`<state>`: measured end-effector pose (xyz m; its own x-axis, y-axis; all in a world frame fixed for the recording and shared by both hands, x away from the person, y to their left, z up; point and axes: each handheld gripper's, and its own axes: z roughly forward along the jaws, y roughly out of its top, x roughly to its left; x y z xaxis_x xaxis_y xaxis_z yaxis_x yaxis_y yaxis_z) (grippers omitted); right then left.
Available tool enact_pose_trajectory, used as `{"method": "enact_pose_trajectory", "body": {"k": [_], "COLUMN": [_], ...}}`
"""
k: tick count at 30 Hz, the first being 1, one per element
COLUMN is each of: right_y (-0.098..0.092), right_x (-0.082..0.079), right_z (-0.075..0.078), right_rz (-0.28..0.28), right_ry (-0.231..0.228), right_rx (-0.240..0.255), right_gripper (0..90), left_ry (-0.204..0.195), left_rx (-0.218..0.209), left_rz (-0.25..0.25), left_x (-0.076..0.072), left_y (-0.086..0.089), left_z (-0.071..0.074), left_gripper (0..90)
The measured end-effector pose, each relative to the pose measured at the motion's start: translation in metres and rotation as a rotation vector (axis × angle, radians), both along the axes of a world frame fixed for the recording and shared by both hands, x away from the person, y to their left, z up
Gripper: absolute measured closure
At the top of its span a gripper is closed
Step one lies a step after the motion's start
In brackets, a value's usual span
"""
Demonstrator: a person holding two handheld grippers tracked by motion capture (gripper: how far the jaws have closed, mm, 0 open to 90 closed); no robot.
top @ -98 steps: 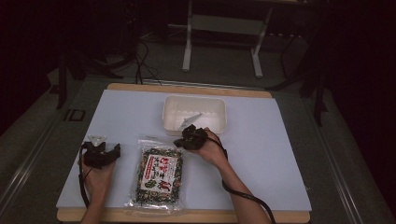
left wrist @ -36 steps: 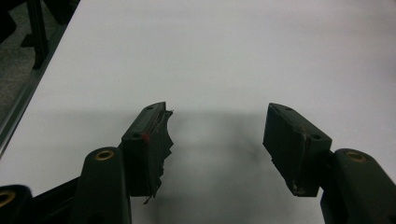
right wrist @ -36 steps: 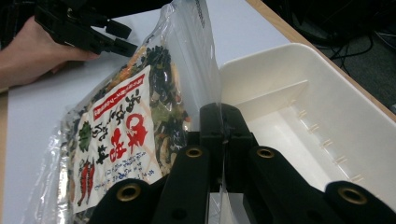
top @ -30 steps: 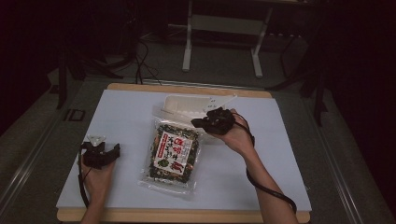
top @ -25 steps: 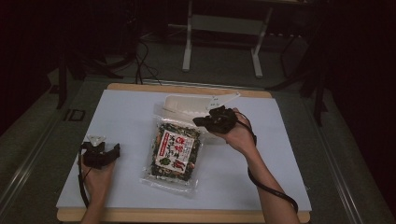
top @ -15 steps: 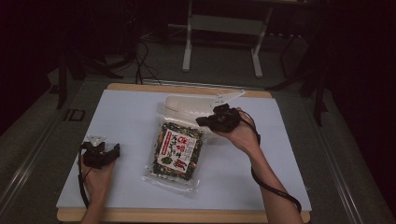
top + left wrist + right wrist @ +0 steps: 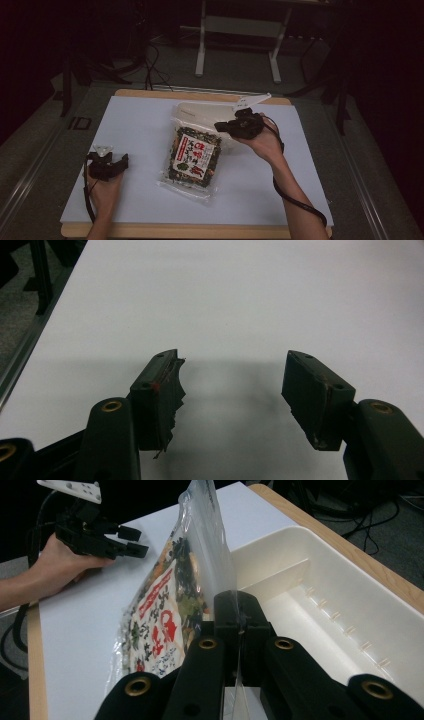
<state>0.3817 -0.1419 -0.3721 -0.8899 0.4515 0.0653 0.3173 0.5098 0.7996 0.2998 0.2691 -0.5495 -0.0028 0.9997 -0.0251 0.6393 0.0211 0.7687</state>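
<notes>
A clear snack bag point(image 7: 194, 156) with a red and white label hangs tilted over the white table mat, its top edge lifted toward the white tray point(image 7: 200, 111). My right gripper point(image 7: 222, 127) is shut on the bag's clear top edge, above the tray's near rim. In the right gripper view the jaws pinch the plastic film, with the bag point(image 7: 165, 600) on one side and the tray point(image 7: 320, 610) on the other. My left gripper point(image 7: 107, 162) rests on the mat at the near left, open and holding nothing. Its pads point(image 7: 160, 390) stand wide apart over bare mat.
The white mat point(image 7: 140, 130) covers a wooden table point(image 7: 200, 231) whose edge shows at front and back. A metal stand point(image 7: 237, 30) rises behind the table on the dark floor. A cable point(image 7: 295, 200) trails from the right gripper along the forearm.
My right gripper has carried the bag up and toward the tray at the back; the bag's top now reaches the tray's near rim. The left gripper has stayed put.
</notes>
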Motion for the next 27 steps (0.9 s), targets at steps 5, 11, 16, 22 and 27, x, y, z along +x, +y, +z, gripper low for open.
{"method": "enact_pose_trajectory", "body": {"k": [5, 11, 16, 22, 27], "right_y": [-0.004, -0.009, -0.016, -0.021, -0.023], "right_x": [-0.001, 0.0, 0.003, 0.001, 0.0], "right_z": [0.005, 0.01, 0.013, 0.017, 0.02], "right_rz": [-0.001, -0.01, -0.023, -0.025, -0.022], "right_ry": [0.0, 0.001, 0.002, 0.002, 0.0], "right_rx": [0.016, 0.034, 0.049, 0.059, 0.067], "right_gripper": [89.7, 89.7, 89.8, 89.8, 89.8], "left_ry": [0.001, -0.003, -0.004, -0.001, -0.001], "left_rx": [0.0, -0.003, -0.001, -0.001, -0.001], "left_rz": [0.0, 0.003, 0.002, 0.001, 0.002], "left_x": [0.0, 0.0, 0.0, 0.0, 0.0], "left_y": [0.0, 0.0, 0.0, 0.0, 0.0], "left_z": [0.0, 0.0, 0.0, 0.0, 0.0], "left_gripper": [40.2, 40.2, 40.3, 40.3, 40.2]}}
